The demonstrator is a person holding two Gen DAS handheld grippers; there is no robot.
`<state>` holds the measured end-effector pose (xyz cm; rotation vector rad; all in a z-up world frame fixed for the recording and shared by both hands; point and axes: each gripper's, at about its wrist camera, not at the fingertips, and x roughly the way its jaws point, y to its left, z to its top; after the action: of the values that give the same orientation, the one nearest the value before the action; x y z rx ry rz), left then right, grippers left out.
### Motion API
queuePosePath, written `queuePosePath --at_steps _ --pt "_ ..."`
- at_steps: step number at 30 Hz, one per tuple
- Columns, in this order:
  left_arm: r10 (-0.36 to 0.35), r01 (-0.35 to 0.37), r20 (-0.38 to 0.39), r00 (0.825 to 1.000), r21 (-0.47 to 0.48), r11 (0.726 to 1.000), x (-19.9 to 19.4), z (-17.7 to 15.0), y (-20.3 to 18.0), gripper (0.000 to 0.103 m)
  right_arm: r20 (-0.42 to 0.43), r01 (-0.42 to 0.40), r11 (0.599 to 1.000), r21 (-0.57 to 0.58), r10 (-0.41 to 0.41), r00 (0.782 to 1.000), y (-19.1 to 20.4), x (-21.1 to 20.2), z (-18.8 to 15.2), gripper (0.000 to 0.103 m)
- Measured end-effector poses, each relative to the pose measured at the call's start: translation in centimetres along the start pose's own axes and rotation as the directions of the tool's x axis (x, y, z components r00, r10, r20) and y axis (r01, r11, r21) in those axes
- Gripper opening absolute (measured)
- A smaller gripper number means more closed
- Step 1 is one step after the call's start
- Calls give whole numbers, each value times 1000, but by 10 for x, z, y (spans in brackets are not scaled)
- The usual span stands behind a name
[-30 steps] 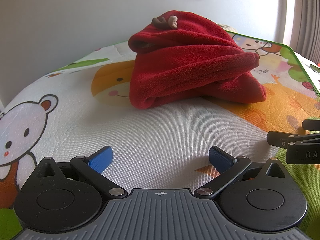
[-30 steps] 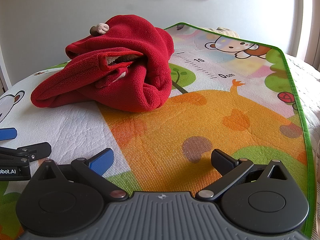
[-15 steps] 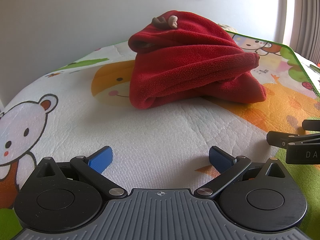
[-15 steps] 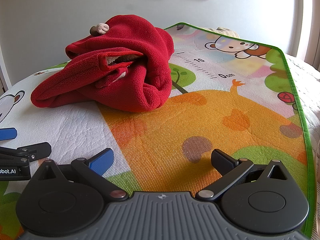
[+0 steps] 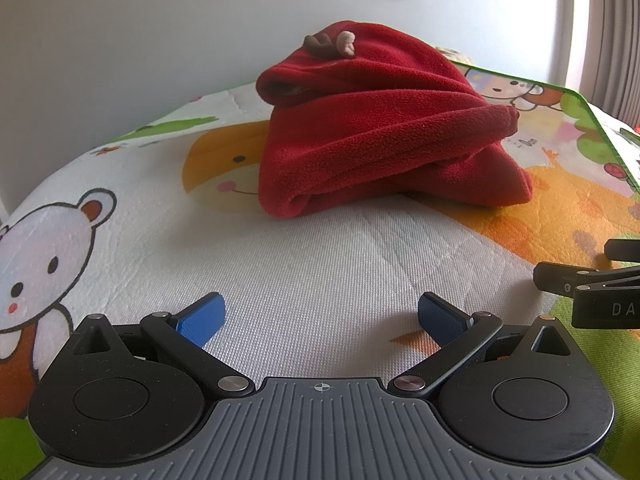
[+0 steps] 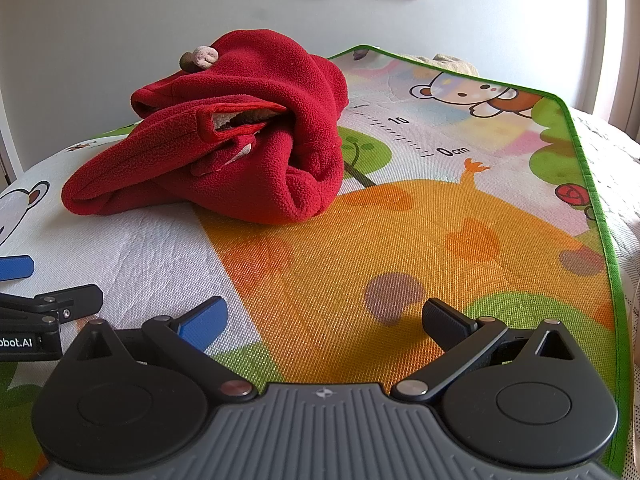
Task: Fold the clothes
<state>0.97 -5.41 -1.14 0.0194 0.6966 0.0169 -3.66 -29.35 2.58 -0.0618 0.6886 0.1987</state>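
Observation:
A red fleece garment lies in a crumpled heap on the cartoon play mat, with small brown antlers on its top. The right wrist view shows the same red garment at upper left, a beige lining showing in an opening. My left gripper stands open, low over the mat, well short of the heap, nothing between its fingers. My right gripper is open too, over the orange part of the mat, to the right of the heap.
The mat's green border marks its right edge, with pale bedding beyond. A grey wall rises right behind the heap. Each gripper's tip shows at the edge of the other's view. A beige cloth lies at the far edge.

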Motion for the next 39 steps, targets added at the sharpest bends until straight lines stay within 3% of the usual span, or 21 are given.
queuePosePath --at_steps 12,39 --pt "-14 14 -42 999 -6 1000 -5 0 0 103 0 0 1000 0 0 1000 0 0 0 103" --pt "-3 2 -22 1000 -38 999 -7 -2 0 103 0 3 1000 0 -3 1000 1 -2 0 103"
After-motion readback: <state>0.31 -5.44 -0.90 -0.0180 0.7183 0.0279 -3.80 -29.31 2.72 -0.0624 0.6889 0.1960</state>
